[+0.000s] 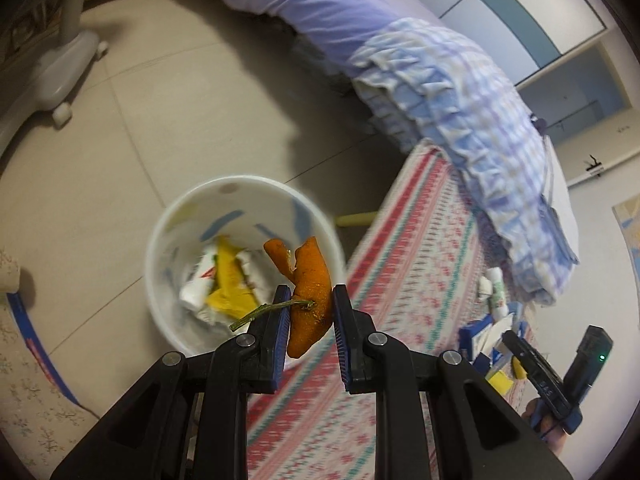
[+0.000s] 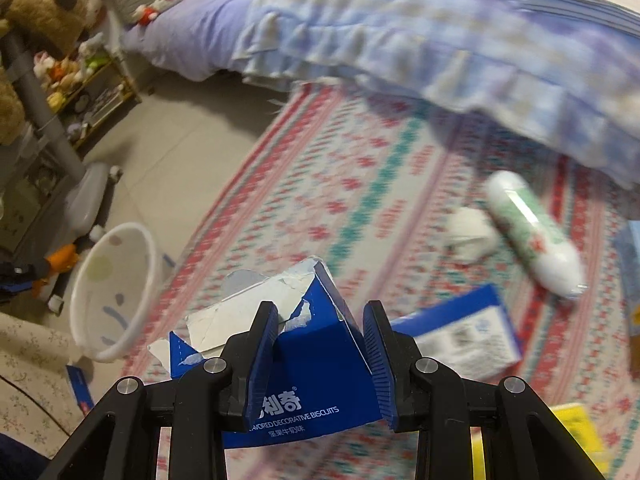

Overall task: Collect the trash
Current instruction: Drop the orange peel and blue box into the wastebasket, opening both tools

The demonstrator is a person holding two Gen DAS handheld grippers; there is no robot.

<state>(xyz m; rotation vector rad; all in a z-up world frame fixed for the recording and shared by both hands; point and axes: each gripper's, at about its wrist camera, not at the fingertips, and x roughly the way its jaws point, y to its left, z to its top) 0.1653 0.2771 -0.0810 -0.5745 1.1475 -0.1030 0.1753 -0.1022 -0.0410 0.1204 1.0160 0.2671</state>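
Bin (image 1: 240,268): white, round, standing on the tiled floor (image 1: 120,128) just beside the edge of the patterned rug (image 1: 420,264); crumpled white and yellow wrappers (image 1: 220,280) lying in its bottom.
Orange peel (image 1: 310,292): pinched between the blue jaws of the left gripper (image 1: 308,320), hanging above the bin's rim on the rug side; thin green stem (image 1: 264,312) sticking out toward the bin's inside.
Left gripper: jaws clenched on the peel.
Biscuit box (image 2: 316,364): blue, torn open at the top, white inner card showing; sitting between the jaws of the right gripper (image 2: 320,360), over the rug, with the bin off to its left.
Right gripper: jaws close along both sides of the box; firm contact cannot be told.
Rug leftovers: second blue-and-white carton (image 2: 464,332) lying flat beyond the biscuit box, farther from the bin; crumpled white tissue (image 2: 472,236) and a white-green wrapped roll (image 2: 532,228) beside each other, farther still from the bin; yellow packet (image 2: 576,428) at the lower edge.
Bed (image 2: 400,28): lilac sheet and blue checked ruffled cover overhanging the far side of the rug from the bin.
Shelf (image 2: 92,84): low, holding small plush toys, across the floor behind the bin.
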